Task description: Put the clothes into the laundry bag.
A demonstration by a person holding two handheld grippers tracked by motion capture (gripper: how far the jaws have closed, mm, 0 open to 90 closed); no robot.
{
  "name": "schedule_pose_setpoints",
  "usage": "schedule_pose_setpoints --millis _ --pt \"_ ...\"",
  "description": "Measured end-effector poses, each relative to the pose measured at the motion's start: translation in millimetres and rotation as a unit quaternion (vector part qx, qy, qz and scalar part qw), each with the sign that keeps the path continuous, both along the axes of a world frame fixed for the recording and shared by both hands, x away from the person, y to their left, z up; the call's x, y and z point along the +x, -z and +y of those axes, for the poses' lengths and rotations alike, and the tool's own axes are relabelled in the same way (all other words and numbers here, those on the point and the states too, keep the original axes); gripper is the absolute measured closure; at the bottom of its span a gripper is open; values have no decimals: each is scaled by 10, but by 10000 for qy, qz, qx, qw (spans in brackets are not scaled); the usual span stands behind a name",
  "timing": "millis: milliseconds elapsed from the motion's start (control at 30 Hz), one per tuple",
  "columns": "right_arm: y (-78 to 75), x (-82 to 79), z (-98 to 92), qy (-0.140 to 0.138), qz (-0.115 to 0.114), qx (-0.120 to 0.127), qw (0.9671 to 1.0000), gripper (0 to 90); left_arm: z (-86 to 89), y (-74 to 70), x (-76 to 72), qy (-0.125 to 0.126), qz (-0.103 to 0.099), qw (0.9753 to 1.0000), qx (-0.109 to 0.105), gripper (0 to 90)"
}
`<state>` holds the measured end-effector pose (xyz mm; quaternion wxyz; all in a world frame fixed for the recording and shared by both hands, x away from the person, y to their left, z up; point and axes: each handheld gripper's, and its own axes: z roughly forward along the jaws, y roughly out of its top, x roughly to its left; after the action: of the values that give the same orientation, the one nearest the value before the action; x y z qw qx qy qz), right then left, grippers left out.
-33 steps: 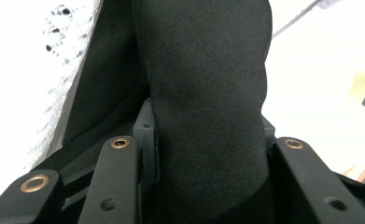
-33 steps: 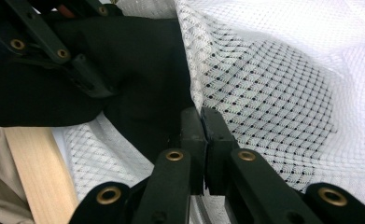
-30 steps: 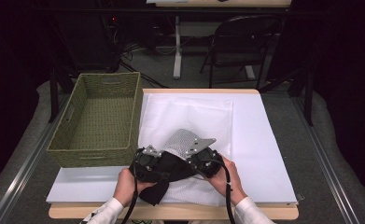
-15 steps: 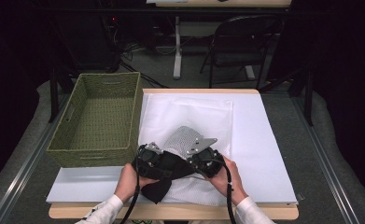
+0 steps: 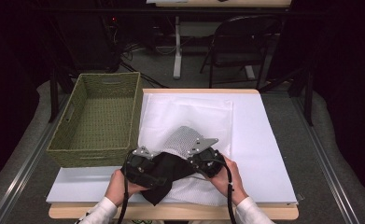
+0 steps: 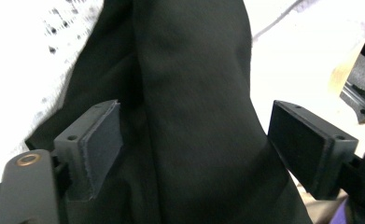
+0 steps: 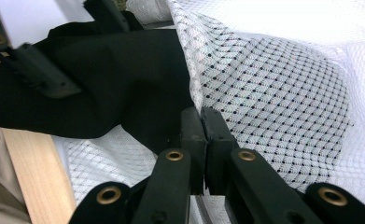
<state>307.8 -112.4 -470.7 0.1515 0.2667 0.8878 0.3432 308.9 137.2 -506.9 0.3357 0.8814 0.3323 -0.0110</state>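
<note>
Up close: left tongs [image 6: 194, 140] gape around black cloth [image 6: 189, 93] | right tongs [image 7: 201, 122] pinched together at mesh bag [image 7: 273, 93] edge

We count one woven green basket [image 5: 98, 119] on the table [image 5: 273, 154], one white mesh bag [image 5: 189, 140], and one black cloth [image 5: 164, 175]. We see two grippers, the left gripper [image 5: 143, 168] and the right gripper [image 5: 207, 161], one in each of two hands. Behind the table we count one folding chair [image 5: 243, 42].
</note>
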Motion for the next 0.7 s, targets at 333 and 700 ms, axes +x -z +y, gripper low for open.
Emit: schedule_pose_setpoints --millis 333,700 --pt "0 -1 7 -7 -5 -31 10000 893 7 135 -112 64 32 9998 160 267" --pt "12 -1 28 -50 23 -49 10000 894 17 182 -59 -102 -226 9997 70 683"
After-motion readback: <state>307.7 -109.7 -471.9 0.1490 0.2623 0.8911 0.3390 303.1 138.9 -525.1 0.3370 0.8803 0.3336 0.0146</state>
